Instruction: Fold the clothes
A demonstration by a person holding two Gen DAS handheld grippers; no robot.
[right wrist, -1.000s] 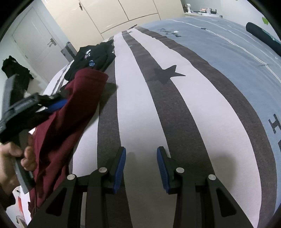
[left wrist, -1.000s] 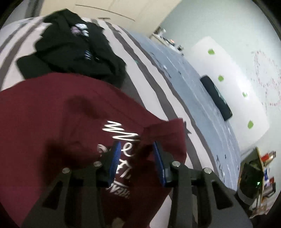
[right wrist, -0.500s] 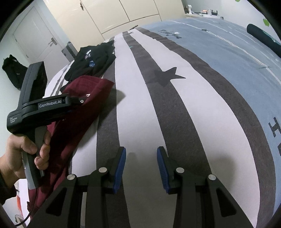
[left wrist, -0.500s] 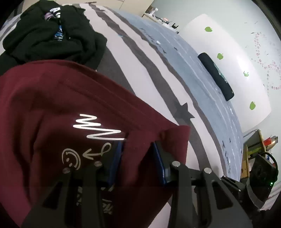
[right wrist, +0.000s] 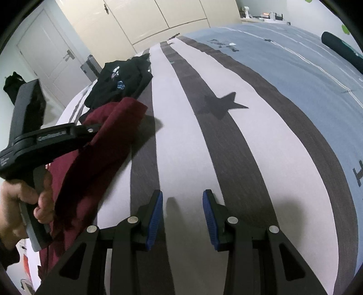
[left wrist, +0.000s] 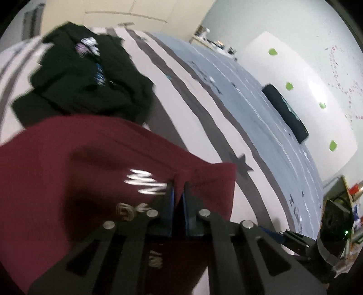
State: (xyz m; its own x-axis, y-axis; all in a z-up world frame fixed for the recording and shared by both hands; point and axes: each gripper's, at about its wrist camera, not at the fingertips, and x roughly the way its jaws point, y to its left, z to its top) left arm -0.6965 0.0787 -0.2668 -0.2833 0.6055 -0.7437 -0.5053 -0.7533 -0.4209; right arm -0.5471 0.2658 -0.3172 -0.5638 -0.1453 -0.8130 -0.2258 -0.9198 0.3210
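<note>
A maroon shirt point(left wrist: 90, 158) with white print lies bunched on the striped bed point(left wrist: 192, 118). My left gripper point(left wrist: 178, 188) is closing tight on a raised fold of it near the shirt's right edge, and the blue pads press the cloth. In the right wrist view the same shirt point(right wrist: 109, 140) drapes over the left gripper point(right wrist: 90, 131), which a hand point(right wrist: 22, 204) holds at the left. My right gripper point(right wrist: 182, 199) hovers open above the bedspread point(right wrist: 192, 147) with nothing between its fingers, to the right of the shirt.
A crumpled black garment point(left wrist: 79, 79) lies beyond the maroon shirt, toward the far left of the bed. A dark bolster pillow point(left wrist: 285, 113) rests by the white headboard. Wardrobe doors point(right wrist: 158, 15) and a room door point(right wrist: 45, 52) stand behind the bed. Cluttered shelves sit at the right.
My left gripper's jaws have gone from apart over the shirt to pinched together on a fold of it, and the gripper rose a little. The right gripper stayed put.
</note>
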